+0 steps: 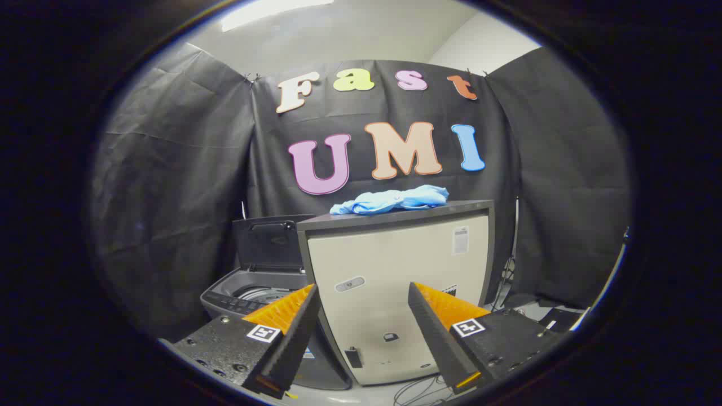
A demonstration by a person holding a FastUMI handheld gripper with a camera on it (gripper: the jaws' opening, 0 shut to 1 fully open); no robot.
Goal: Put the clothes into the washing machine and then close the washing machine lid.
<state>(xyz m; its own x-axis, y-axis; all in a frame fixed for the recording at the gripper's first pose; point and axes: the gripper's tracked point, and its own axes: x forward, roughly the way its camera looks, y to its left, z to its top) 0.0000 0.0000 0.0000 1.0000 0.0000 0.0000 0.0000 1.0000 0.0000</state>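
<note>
A crumpled light blue garment [392,199] lies on top of a tall white cabinet with a dark top [395,282], well beyond and above my fingers. To the cabinet's left stands a grey top-loading washing machine [248,293] with its lid [269,242] raised upright, the drum opening showing below it. My gripper [364,299] is open, fingers wide apart with nothing between them, pointing at the cabinet's front from some distance.
Black cloth walls close the booth behind and on both sides. Cables [417,392] lie on the floor at the cabinet's foot. Dark gear sits on the floor to the cabinet's right [541,313].
</note>
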